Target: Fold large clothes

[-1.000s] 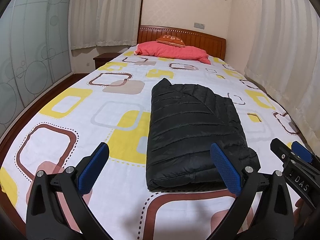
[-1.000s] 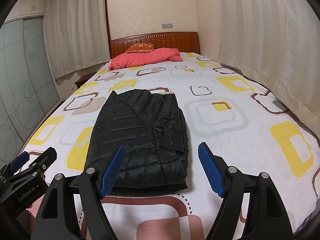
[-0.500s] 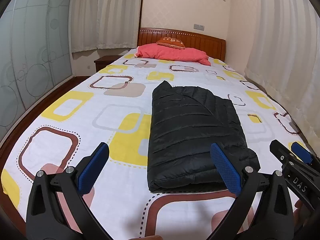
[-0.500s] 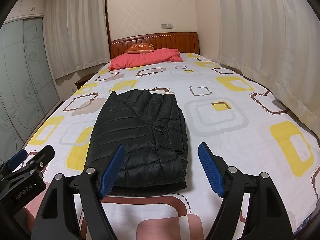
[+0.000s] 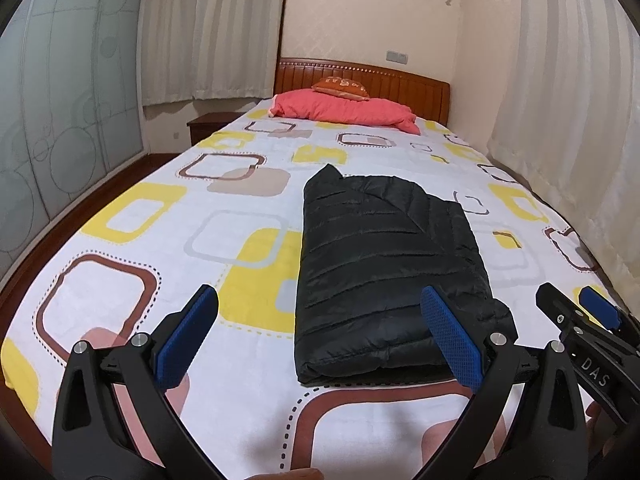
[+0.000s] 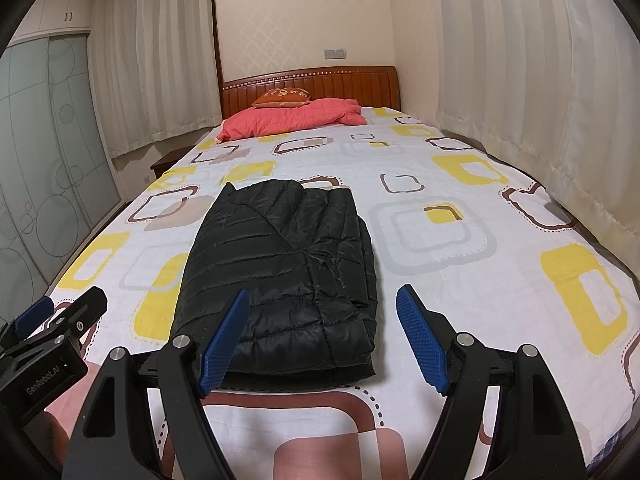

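A black quilted puffer jacket point(image 5: 380, 264) lies folded into a neat rectangle on the bed; it also shows in the right wrist view point(image 6: 284, 276). My left gripper point(image 5: 320, 340) is open and empty, held above the foot of the bed just short of the jacket's near edge. My right gripper point(image 6: 324, 340) is open and empty, also just short of that edge. Each gripper shows at the edge of the other's view: the right gripper point(image 5: 576, 312) and the left gripper point(image 6: 60, 312).
The bed has a white sheet point(image 5: 240, 240) with yellow, brown and grey squares. A pink quilt point(image 5: 344, 110) and an orange cushion point(image 5: 340, 82) lie at the wooden headboard point(image 6: 312, 84). Curtains point(image 6: 520, 80) hang on the right, glass wardrobe doors point(image 5: 52, 120) on the left.
Both grippers have risen and drawn back slightly from the jacket. The jacket has not moved.
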